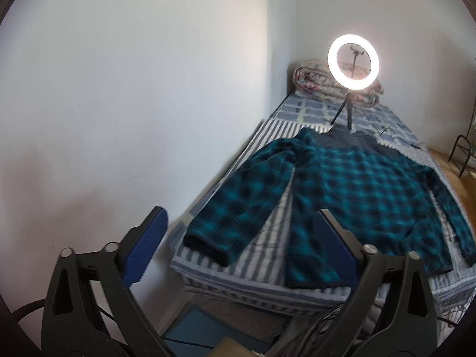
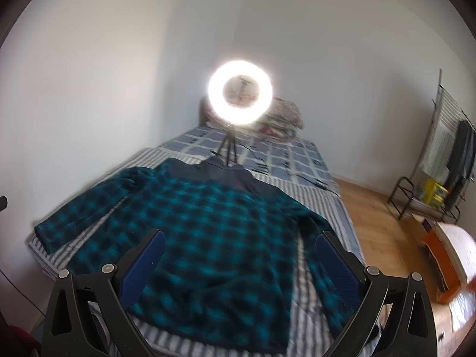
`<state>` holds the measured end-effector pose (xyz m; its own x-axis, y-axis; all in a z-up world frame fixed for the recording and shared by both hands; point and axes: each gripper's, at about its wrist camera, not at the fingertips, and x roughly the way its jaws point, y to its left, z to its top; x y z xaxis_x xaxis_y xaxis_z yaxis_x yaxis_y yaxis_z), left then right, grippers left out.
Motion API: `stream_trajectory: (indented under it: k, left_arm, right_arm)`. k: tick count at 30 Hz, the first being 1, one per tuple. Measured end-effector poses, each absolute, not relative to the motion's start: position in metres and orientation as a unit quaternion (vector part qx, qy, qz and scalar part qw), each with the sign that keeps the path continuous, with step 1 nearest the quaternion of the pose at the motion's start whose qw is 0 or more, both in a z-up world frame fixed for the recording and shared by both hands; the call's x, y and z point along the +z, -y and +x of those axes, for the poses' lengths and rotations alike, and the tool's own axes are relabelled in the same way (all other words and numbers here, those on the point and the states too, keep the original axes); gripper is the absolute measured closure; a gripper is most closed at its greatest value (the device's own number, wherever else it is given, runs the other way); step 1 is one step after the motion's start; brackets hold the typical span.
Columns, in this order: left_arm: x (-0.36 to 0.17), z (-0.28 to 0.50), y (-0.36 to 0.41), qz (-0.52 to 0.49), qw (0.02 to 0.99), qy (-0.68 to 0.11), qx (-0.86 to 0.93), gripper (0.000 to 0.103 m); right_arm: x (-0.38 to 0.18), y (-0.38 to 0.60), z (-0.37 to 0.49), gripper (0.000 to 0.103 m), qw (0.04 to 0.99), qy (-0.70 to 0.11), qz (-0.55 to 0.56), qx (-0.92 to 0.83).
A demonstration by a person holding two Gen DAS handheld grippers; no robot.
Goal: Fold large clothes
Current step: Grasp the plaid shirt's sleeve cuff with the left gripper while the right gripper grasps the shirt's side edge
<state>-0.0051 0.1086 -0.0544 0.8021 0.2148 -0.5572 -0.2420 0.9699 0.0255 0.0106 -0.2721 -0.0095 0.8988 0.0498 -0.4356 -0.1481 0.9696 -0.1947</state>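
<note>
Reaching in, left view: your left gripper (image 1: 241, 238) hangs over the near left corner of the bed (image 1: 303, 294) with its jaws spread wide and nothing between them.
Jacket, left view: the teal checked jacket (image 1: 357, 190) lies flat, front down, on the striped sheet (image 1: 267, 244), collar toward the ring light (image 1: 353, 63). Its left sleeve (image 1: 238, 205) runs out toward the wall (image 1: 134, 89), cuff near the bed's edge.
Your grip here: judging by the layout, the sleeve or the hem corner is the first thing to take. Come in low and catch both layers.
Right view: your right gripper (image 2: 238, 253) is likewise released and empty, poised above the jacket's lower half.
Jacket, right view: the hem (image 2: 208, 327) lies closest to you, and the right sleeve (image 2: 321, 238) trails along the side next to the floor (image 2: 380, 223).
Doing it well: pinch matching points on each side so the fold falls straight, and keep clear of the tripod (image 2: 228, 145) beside the collar.
</note>
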Motion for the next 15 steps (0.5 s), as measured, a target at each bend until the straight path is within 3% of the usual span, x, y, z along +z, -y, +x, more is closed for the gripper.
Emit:
stream_trajectory:
  k: [3, 6, 10, 15]
  left_arm:
    - [-0.073, -0.006, -0.121, -0.018, 0.941, -0.313, 0.124, 0.022]
    - [-0.089, -0.009, -0.133, -0.023, 0.935, -0.332, 0.122, 0.03]
    - [-0.109, -0.011, -0.149, -0.054, 0.925, -0.359, 0.112, 0.049]
    - [-0.123, -0.015, -0.16, -0.072, 0.919, -0.374, 0.102, 0.058]
  right_arm:
    - [-0.021, 0.241, 0.032, 0.002, 0.963, -0.225, -0.099, 0.112]
    - [-0.036, 0.207, 0.06, 0.013, 0.945, -0.257, -0.081, 0.184]
    - [-0.065, 0.16, 0.103, 0.03, 0.911, -0.324, -0.047, 0.251]
    - [-0.106, 0.099, 0.151, 0.05, 0.857, -0.402, -0.009, 0.321]
